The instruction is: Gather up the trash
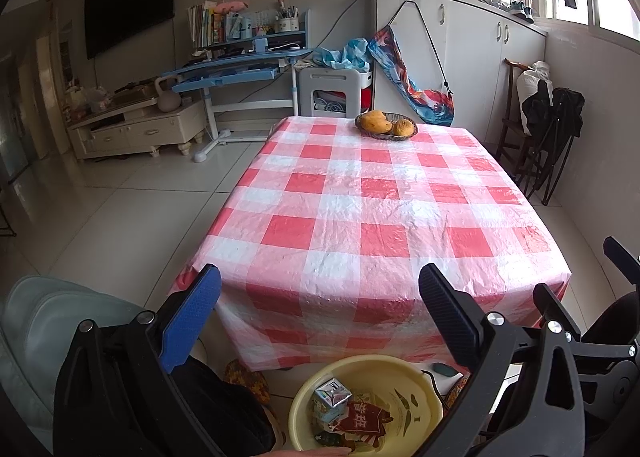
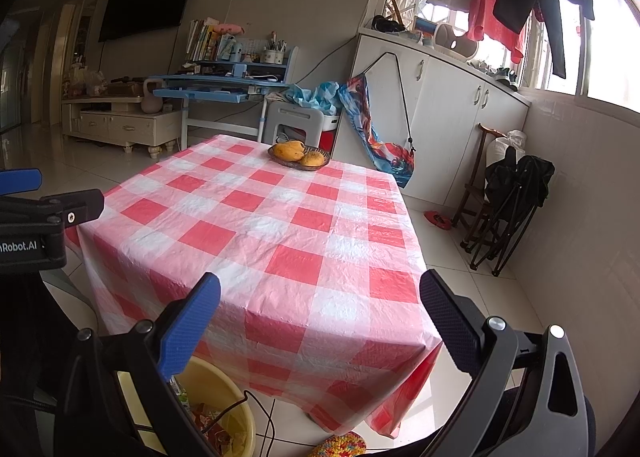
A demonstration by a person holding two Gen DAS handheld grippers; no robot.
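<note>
A yellow basin (image 1: 416, 381) sits on the floor below the near edge of the table. It holds a crushed silver drink carton (image 1: 331, 399) and a red snack wrapper (image 1: 366, 423). My left gripper (image 1: 320, 285) hangs above the basin, open and empty, facing the red-and-white checked tablecloth (image 1: 372, 201). The right gripper (image 2: 320, 293) is open and empty too, held over the table's near corner. The basin (image 2: 224, 389) shows at lower left in the right wrist view, with wrappers (image 2: 212, 423) inside. No trash lies on the tablecloth (image 2: 280, 225).
A basket of mangoes (image 1: 386, 124) stands at the table's far end. Beyond are a blue desk (image 1: 240, 69), a grey stool (image 1: 330, 91) and white cabinets (image 1: 472, 57). Folded chairs (image 1: 548, 137) lean by the right wall. A crocheted cushion (image 2: 340, 445) lies on the floor.
</note>
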